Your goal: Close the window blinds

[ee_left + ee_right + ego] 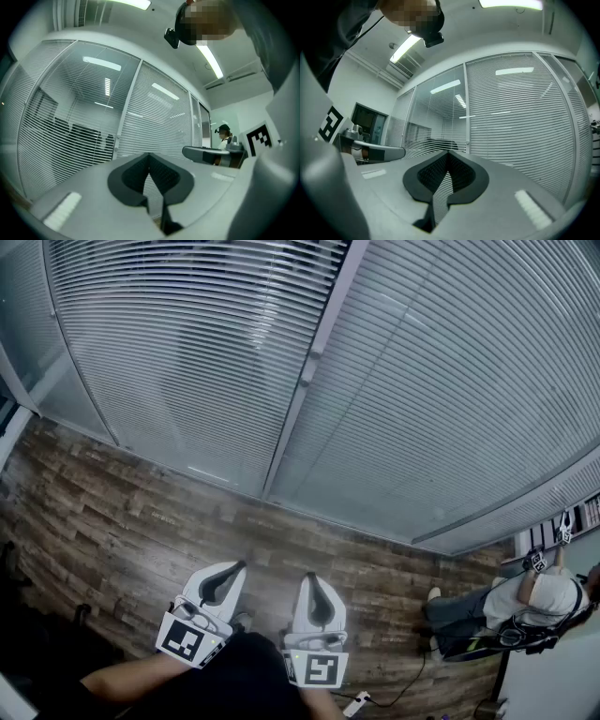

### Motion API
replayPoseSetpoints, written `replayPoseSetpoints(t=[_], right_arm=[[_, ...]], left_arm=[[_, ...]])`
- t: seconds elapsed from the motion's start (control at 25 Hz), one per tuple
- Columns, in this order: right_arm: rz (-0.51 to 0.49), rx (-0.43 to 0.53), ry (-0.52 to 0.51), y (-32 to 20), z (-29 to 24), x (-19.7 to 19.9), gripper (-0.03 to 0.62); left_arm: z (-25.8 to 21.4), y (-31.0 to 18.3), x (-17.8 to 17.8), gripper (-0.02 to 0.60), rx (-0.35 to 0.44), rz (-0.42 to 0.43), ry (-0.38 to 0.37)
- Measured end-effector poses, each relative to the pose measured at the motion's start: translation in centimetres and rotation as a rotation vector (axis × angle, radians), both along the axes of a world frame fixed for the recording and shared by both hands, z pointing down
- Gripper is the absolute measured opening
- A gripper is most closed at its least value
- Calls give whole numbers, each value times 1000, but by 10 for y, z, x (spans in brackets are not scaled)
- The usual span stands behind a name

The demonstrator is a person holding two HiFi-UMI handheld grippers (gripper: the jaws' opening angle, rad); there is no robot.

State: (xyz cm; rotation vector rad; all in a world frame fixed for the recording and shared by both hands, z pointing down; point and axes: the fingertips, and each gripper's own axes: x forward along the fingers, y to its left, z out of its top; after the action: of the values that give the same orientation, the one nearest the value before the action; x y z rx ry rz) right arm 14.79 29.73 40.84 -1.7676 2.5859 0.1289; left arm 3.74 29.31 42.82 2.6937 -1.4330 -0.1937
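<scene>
We see both grippers low in the head view, side by side, level, pointing at the blinds (pixel 187 352). Left gripper (pixel 236 567): jaws together at the tips, nothing between them. Right gripper (pixel 309 578): same, jaws closed and empty. Neither touches the blinds; both are well apart from them, over the wood floor (pixel 112 512).

The blinds hang down to the floor ahead of us, covering glass panels split by a pale post (pixel 309 367). In the left panel the slats let dark shapes of the room behind show through in the gripper views. The right panel (pixel 459 399) looks denser and whiter, and we see little through it.

A second person (pixel 548 601) stands at far right by the wall with their own grippers raised. A cable (pixel 398 695) with a white plug lies on the floor near our right side. Ceiling strip lights show in both gripper views and reflect in the glass.
</scene>
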Motion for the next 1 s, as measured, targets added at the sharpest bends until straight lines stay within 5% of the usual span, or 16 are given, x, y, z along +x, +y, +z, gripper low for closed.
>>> replayPoseSetpoints(t=[1.0], right_arm=[[9, -41, -49, -9, 15, 26, 8]], left_arm=[[10, 0, -5, -2, -44, -79, -5]])
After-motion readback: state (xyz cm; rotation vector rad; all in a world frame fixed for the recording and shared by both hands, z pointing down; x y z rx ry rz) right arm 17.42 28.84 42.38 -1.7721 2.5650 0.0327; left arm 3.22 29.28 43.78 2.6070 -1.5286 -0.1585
